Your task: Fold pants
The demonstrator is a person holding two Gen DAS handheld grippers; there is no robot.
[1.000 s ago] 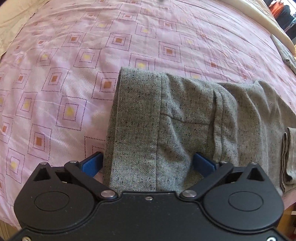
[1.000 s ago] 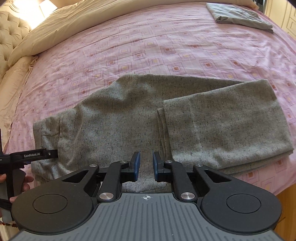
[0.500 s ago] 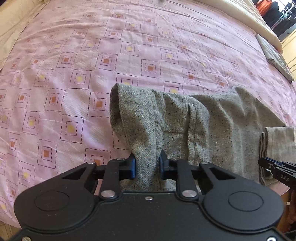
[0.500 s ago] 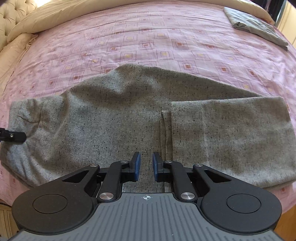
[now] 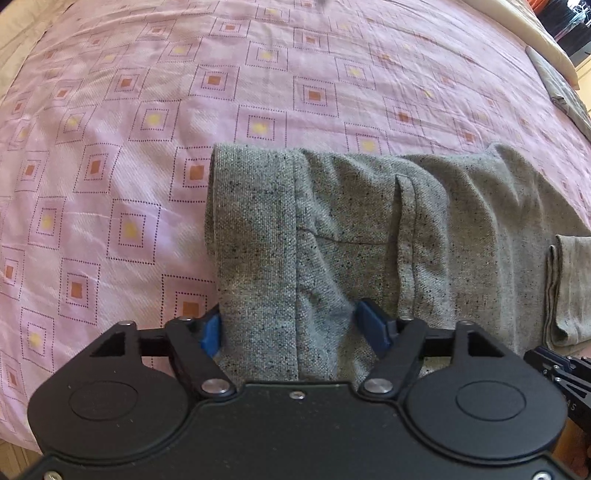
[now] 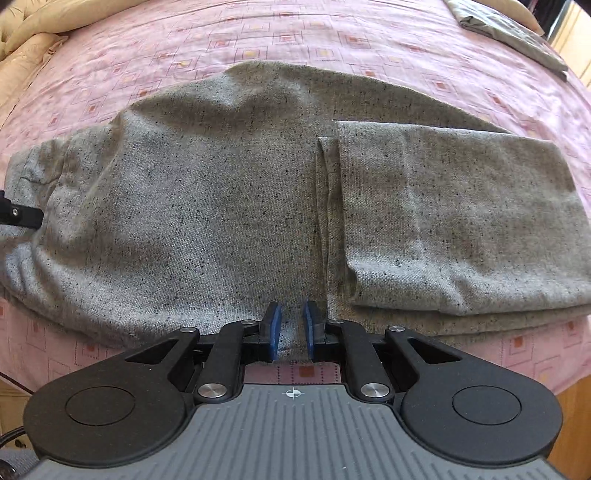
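Covering the bed (image 6: 110,48), a pink patterned bedspread is seen, and grey pants (image 6: 221,192) are laid across it, legs folded. Spread wide, the left gripper (image 5: 291,325) straddles the waistband. Nearly pressed together, the right gripper (image 6: 292,328) is held at the pants' near edge.

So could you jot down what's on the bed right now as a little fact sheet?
garment: grey speckled pants, leg end folded back over the middle
surface: pink patterned bedspread
left tongs: open, astride the waistband end
right tongs: nearly closed at the near edge, grip unclear
also there: folded grey cloth, far corner
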